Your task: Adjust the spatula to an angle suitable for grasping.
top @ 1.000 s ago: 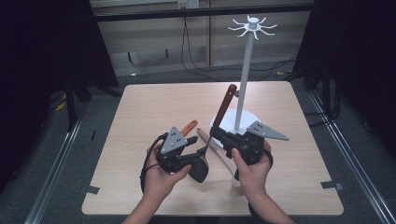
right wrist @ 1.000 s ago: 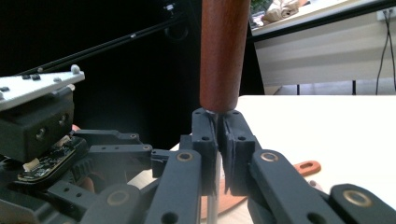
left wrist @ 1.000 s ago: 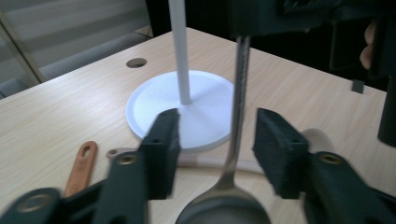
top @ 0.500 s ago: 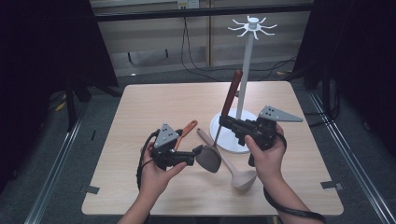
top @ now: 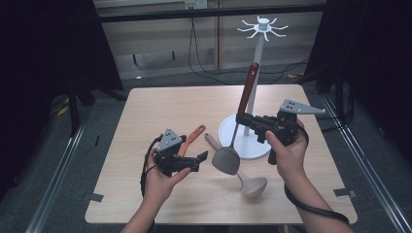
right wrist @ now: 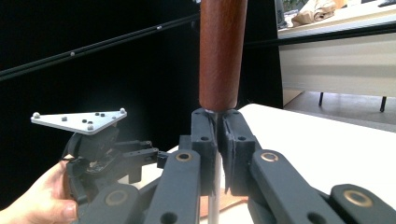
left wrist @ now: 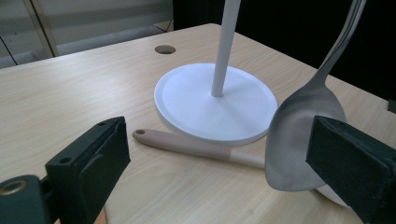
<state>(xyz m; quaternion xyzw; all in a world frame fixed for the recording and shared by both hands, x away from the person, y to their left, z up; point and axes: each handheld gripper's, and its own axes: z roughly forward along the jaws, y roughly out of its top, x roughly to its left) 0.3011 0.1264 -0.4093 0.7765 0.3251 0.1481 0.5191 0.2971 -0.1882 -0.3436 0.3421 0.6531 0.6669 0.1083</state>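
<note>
- The right gripper (top: 241, 120) is clamping the thin metal shank of a grey metal spatula with a dark red-brown wooden handle (top: 226, 159), its jaws pressed nearly together just below the handle; in the right gripper view (right wrist: 217, 154) the handle is rising straight up out of the closed jaws.
- The spatula is hanging almost upright, leaning a little, with its handle top (top: 253, 68) crossing in front of the white pole and its broad grey blade low over the table, between the two grippers.
- The left gripper (top: 200, 159) is standing with its jaws spread wide, having just been opening; nothing is being pressed between them.
- In the left gripper view (left wrist: 210, 172) the spatula's blade (left wrist: 299, 135) is showing just inside the right-hand jaw, apart from the other jaw; whether it is touching that jaw cannot be told.
- A white hook stand with a round flat base (top: 228, 132), a slim pole and a ring of hooks on top is standing on the far right part of the light wooden table (top: 160, 111), just behind the spatula.
- A beige ladle with a long handle (top: 252, 184) is lying flat on the table, its handle end near the stand's base and its bowl toward the person.
- An orange utensil handle (top: 194, 135) is lying on the table just behind the left gripper, partly hidden by it.
</note>
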